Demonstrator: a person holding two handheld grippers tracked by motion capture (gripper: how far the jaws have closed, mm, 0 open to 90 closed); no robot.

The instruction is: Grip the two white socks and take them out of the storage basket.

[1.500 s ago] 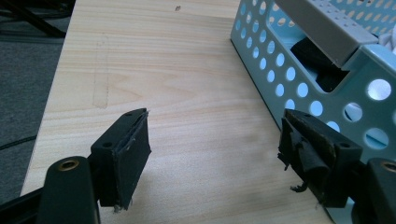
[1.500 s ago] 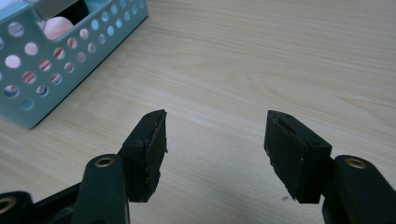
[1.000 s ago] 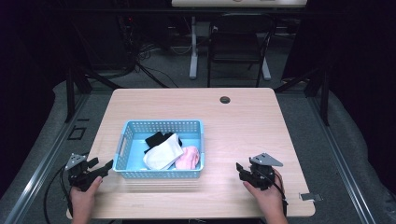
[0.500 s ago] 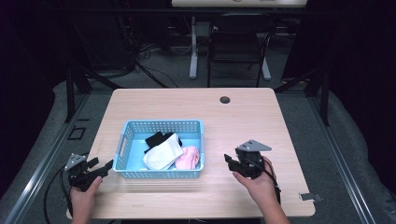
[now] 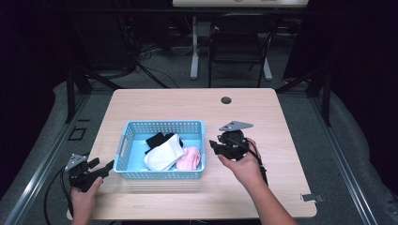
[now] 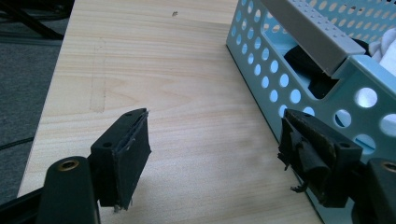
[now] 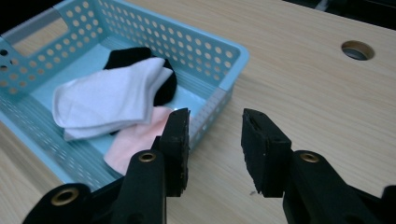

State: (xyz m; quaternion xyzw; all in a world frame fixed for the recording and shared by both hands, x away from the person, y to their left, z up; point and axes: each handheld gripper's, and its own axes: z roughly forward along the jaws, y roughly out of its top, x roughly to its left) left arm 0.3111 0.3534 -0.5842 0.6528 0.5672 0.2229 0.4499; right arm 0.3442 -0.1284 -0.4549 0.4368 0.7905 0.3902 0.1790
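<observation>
Right tongs (image 5: 215, 146) moved left — now just beside basket (image 5: 162, 173).

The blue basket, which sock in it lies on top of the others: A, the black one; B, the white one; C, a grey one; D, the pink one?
B: in the blue basket, the white sock lies over the black sock and overlaps the edge of the pink sock, as the right gripper view shows.

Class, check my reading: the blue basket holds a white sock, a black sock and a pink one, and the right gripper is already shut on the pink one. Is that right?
Not quite. The right gripper holds nothing: in the right gripper view its jaws stand open above the table beside the blue basket. The white sock, black sock and pink one do lie in the basket.
</observation>
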